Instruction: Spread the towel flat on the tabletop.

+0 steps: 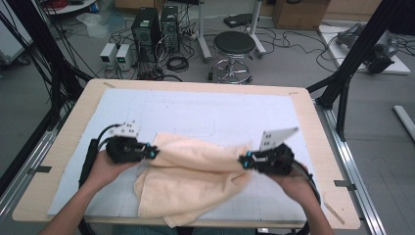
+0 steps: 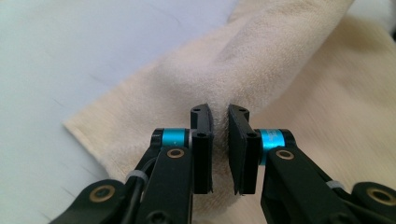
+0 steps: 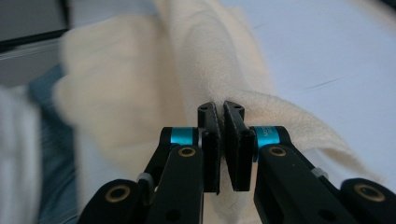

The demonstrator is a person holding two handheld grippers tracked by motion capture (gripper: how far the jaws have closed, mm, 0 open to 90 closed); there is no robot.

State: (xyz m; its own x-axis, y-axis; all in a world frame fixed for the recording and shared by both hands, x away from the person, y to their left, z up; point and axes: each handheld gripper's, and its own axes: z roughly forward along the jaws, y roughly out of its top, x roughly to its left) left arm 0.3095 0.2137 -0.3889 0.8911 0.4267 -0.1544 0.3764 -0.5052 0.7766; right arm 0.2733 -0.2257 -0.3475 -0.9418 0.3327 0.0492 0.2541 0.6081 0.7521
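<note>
A cream towel (image 1: 188, 176) lies rumpled on the white mat, its near edge hanging toward the table's front. My left gripper (image 1: 155, 152) is shut on the towel's left end, and the cloth (image 2: 261, 70) bunches between its black jaws. My right gripper (image 1: 242, 160) is shut on the towel's right end; a fold of the towel (image 3: 219, 56) runs away from its jaws. Between the two grippers (image 2: 219, 114) (image 3: 220, 109) the towel's upper edge is stretched in a ridge, lifted slightly off the mat.
The white mat (image 1: 195, 115) covers most of the wooden table (image 1: 73, 127). Beyond the table's far edge stand a black stool (image 1: 234, 46), computer towers (image 1: 147, 27) and cables on the floor. Black frame posts (image 1: 352, 63) rise at both sides.
</note>
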